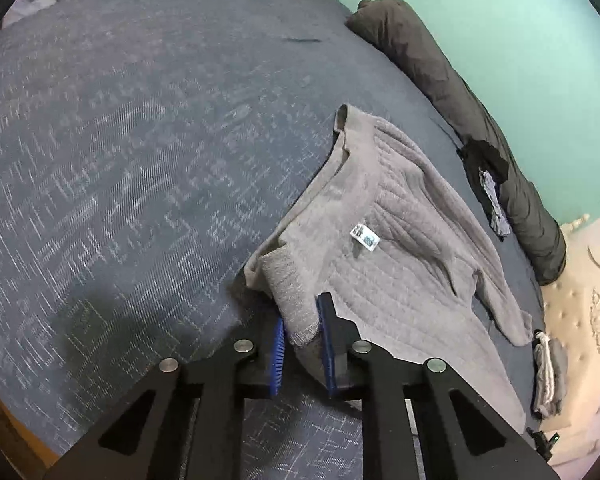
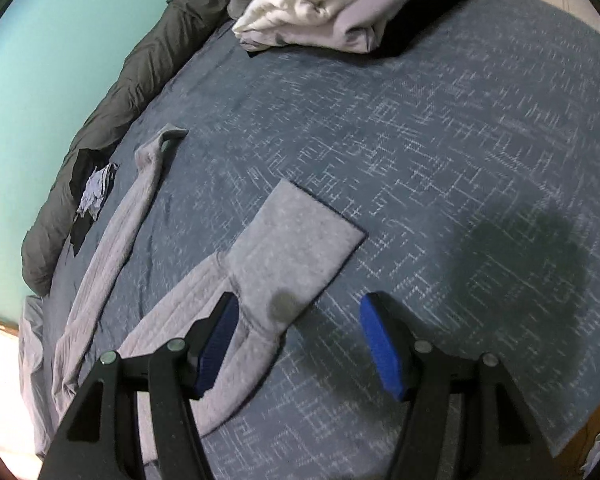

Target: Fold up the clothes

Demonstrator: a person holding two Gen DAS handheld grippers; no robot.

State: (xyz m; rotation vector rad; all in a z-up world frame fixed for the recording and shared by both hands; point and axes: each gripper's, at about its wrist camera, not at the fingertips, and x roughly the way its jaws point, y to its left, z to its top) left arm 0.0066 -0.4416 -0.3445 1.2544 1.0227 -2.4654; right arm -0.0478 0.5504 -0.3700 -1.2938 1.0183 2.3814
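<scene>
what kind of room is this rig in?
Most likely a bedroom: the grey sweater lies on a bed with a blue patterned cover, a dark rolled duvet runs along the green wall, and folded clothes are stacked nearby.

The sweater [image 1: 388, 240] lay spread on the bed [image 1: 140, 140], its cuff [image 1: 296, 312] between the pads of the left hand-held gripper [image 1: 302, 344]. A rolled blanket [image 1: 472, 120] ran along the bed's far edge against the wall [image 1: 520, 40], with a small crumpled garment [image 1: 494, 204] just beside it. In the right wrist view, the right hand-held gripper [image 2: 300, 344] hung over another cuff [image 2: 296, 232], and a pile of folded clothes [image 2: 340, 12] sat well behind it
</scene>
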